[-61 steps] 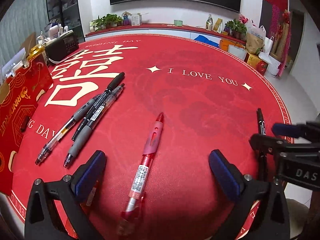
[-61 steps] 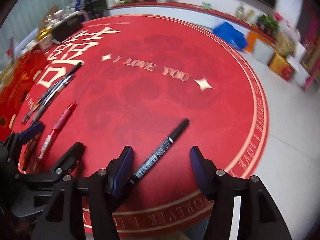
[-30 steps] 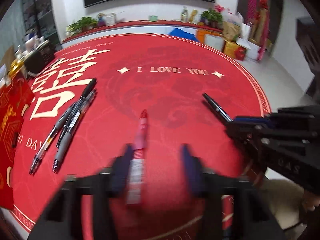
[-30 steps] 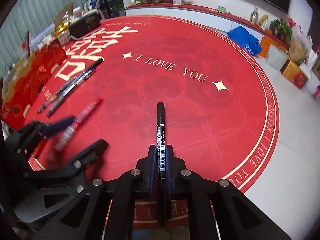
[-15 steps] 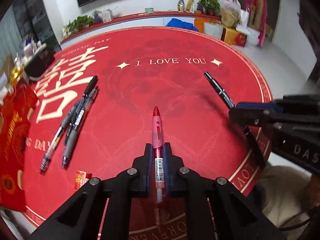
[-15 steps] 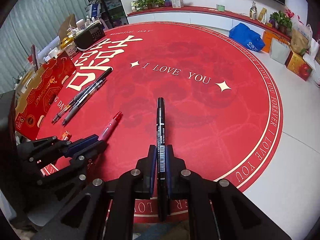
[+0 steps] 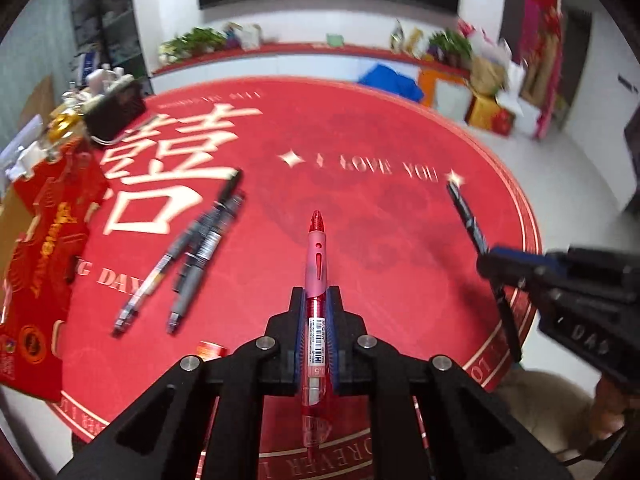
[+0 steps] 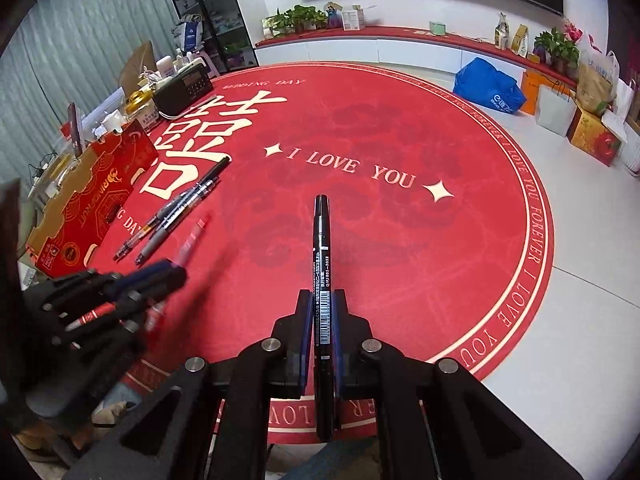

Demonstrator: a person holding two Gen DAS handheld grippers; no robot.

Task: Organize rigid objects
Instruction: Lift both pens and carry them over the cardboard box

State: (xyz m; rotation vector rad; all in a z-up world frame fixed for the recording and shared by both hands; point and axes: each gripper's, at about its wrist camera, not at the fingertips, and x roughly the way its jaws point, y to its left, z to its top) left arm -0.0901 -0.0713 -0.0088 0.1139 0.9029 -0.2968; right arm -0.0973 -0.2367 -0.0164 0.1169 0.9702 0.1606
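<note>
Clamping a red pen [image 7: 316, 280] between its blue pads, the left claw [image 7: 316, 320] is holding it along the line of its fingers, the clicker end pointing away from the camera and the clear tip end trailing back under the claw. The pen is hanging above the red mat [image 7: 360, 220], clear of it, though the left view is blurred and I cannot be sure how far clear. In the same way the right claw [image 8: 322, 320] is gripping a black marker [image 8: 321, 248] by its labelled barrel, cap end pointing forward, tail sticking out behind the pads. Each claw is showing in the other's view: the right one at the right edge of the left view with the marker slanting through it, the left one at the lower left of the right view with the red pen poking out ahead.

Lying just below the left claw on the mat is a small red scrap [image 7: 211, 349], too blurred to name. Farther out and to the left, three pens [image 8: 176, 212] are lying side by side on the mat, nearly parallel and touching or almost so, tips toward the camera, their far ends reaching the big cream character [image 8: 200, 136]. Standing at the mat's left edge is a red box [image 8: 88, 200] with gold print. Beyond it a black radio [image 8: 182, 92] is sitting among clutter. Across the mat's middle the words "I LOVE YOU" [image 8: 352, 168] are running between two stars. Farthest off, a blue bag [image 8: 488, 88], gift bags and plants [image 8: 300, 16] are lining a low red-topped ledge [image 8: 400, 34] along the wall.
</note>
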